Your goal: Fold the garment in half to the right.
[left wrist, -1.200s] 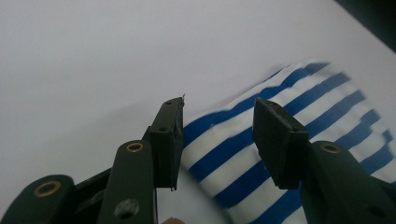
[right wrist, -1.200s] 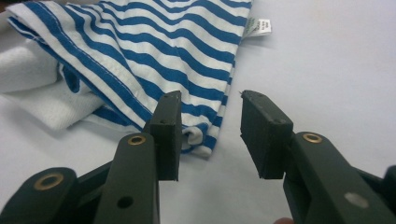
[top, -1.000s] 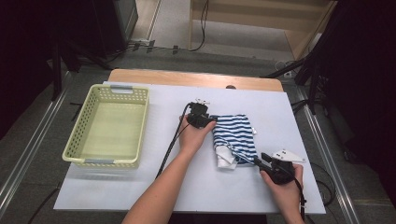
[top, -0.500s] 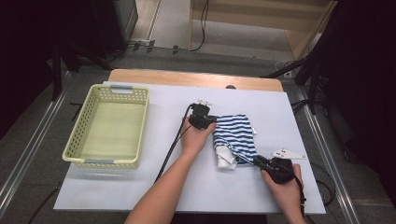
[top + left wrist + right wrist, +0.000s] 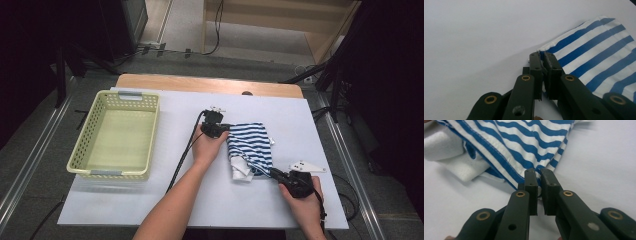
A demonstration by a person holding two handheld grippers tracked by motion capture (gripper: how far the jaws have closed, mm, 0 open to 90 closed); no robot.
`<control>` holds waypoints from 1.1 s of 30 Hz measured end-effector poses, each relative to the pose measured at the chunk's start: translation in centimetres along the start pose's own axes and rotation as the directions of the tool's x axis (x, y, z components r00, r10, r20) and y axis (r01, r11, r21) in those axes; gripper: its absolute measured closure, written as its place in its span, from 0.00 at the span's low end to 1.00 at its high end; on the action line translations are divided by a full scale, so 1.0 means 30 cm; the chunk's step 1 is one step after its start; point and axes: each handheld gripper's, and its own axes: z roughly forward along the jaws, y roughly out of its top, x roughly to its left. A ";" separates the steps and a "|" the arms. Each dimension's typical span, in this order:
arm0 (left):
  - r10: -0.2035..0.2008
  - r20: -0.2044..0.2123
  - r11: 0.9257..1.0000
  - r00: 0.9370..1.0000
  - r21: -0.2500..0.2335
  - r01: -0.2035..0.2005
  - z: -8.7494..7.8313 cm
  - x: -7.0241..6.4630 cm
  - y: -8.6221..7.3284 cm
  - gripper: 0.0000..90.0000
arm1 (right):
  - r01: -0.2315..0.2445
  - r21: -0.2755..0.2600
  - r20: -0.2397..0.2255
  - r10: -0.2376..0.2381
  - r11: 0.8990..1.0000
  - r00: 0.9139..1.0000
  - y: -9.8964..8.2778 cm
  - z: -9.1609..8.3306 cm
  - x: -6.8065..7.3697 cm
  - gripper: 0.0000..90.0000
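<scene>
A folded blue-and-white striped cloth [image 5: 250,142] lies on the white table [image 5: 150,200], with a white piece [image 5: 242,170] sticking out at its near edge. My left gripper [image 5: 227,127] is at the cloth's far left corner. Its jaws have just been closing and are now shut on the hem [image 5: 542,53] of the striped cloth [image 5: 596,50]. My right gripper [image 5: 272,171] is at the near right corner. Its jaws have also just been closing and now pinch the striped cloth [image 5: 524,142] at its tip [image 5: 537,171].
A pale green perforated basket [image 5: 80,167] stands on the left of the table, with nothing in it. A wooden strip [image 5: 210,85] runs along the table's far edge. Black cables trail from both grippers toward the person.
Both hands stay at the cloth's two corners and the cloth lies as it did before.
</scene>
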 end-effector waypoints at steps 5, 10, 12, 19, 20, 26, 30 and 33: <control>-0.002 0.011 1.000 1.000 0.008 0.002 -0.019 0.020 0.004 0.97 | 0.009 0.000 -0.024 -0.009 1.000 1.000 0.000 0.007 0.037 0.92; 0.004 0.009 1.000 1.000 0.026 -0.004 -0.047 0.051 0.010 0.97 | 0.031 0.003 -0.048 -0.030 1.000 0.998 0.002 0.018 0.093 0.92; 0.007 0.008 0.999 1.000 0.036 -0.008 -0.059 0.067 0.012 0.96 | 0.042 0.003 -0.059 -0.042 0.999 0.997 0.004 0.025 0.120 0.92; 0.013 0.006 0.998 1.000 0.054 -0.013 -0.098 0.118 0.012 0.96 | 0.080 -0.008 -0.097 -0.081 0.997 0.992 0.014 0.052 0.229 0.92; 0.006 0.009 0.999 1.000 0.051 -0.006 -0.099 0.123 0.012 0.96 | 0.090 -0.009 -0.097 -0.090 0.996 0.991 0.018 0.055 0.238 0.92; 0.003 0.003 0.999 1.000 0.054 -0.004 -0.083 0.113 0.005 0.95 | 0.046 -0.023 -0.064 -0.048 0.999 0.997 0.026 0.028 0.177 0.92; -0.005 0.000 1.000 1.000 0.015 0.005 -0.103 0.106 -0.006 0.74 | 0.039 -0.038 -0.078 -0.042 0.999 0.996 0.024 0.019 0.144 0.84; 0.003 0.014 1.000 1.000 -0.018 -0.003 -0.141 0.096 -0.019 0.63 | 0.074 -0.038 -0.061 -0.076 0.997 0.995 0.024 0.021 0.144 0.65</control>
